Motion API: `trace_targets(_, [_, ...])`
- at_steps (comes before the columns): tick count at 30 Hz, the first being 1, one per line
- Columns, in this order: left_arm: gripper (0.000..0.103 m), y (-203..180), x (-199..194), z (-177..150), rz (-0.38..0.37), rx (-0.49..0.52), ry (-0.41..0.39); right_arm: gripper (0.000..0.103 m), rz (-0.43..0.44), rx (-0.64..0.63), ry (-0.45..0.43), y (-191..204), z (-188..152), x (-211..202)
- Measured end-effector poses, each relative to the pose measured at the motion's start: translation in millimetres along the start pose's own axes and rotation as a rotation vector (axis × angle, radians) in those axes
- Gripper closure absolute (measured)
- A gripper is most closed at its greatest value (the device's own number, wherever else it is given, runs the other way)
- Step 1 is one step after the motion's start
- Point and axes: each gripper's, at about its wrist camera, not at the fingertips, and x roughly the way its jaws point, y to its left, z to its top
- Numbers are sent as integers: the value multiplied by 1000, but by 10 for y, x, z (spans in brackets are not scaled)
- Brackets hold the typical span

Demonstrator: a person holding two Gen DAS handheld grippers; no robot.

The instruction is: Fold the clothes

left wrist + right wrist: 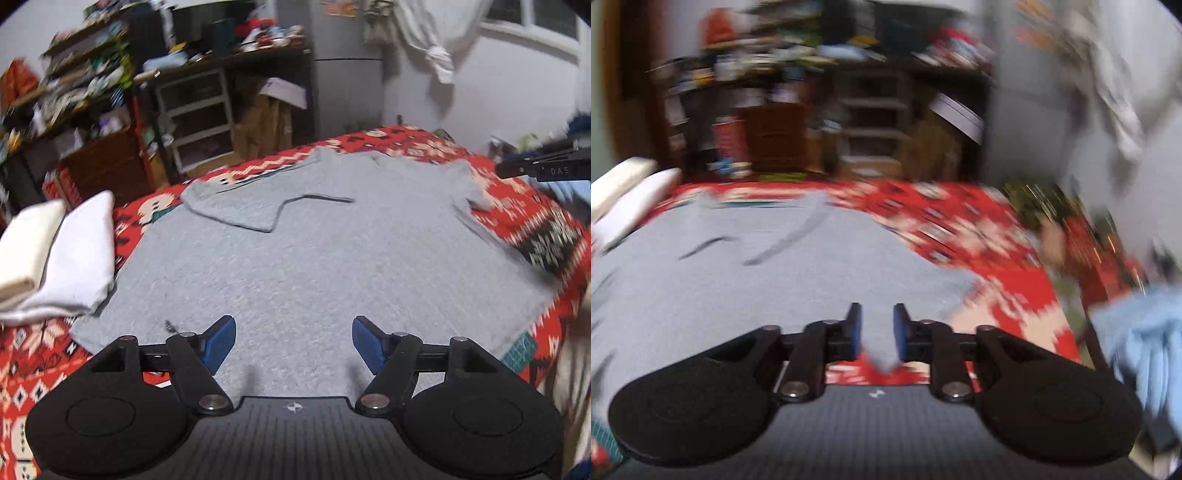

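Observation:
A grey T-shirt (314, 258) lies spread flat on the red patterned bedspread (517, 221), collar at the far end, its left sleeve folded inward. My left gripper (293, 339) hovers over the shirt's near hem, jaws wide apart with nothing between them. In the right wrist view, which is blurred, my right gripper (877, 332) stands over the shirt's (738, 295) near right corner. Its blue pads (855, 332) are a little apart, and the grey corner shows in the gap, not pinched. That gripper's black fingers (517, 169) jut in at the right edge of the left wrist view.
Folded white clothes (66, 258) are stacked on the bed's left side, also seen as folded white clothes (628, 199). A light blue cloth (1145, 350) lies at the right. Beyond the bed stand cluttered shelves (81, 85) and a drawer unit (199, 118).

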Motion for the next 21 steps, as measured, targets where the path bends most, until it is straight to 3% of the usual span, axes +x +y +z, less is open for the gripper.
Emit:
trace_targets(5, [34,-239,26,-148,-18,97,11,76,124,-156,-5,600,-245,-283])
trace_targets(11, [37,-339,57,-417,-71,39,37,74,215,-107,45,954,-609,-279])
trace_targets(16, [43,-336,16,-572,-82,-23,5,74,227,-51,101,1040,-878,-240])
trace_targets(21, [43,-276,-37,-671,-89,-90,7,72,204,-51,94,1013,-1007,-275])
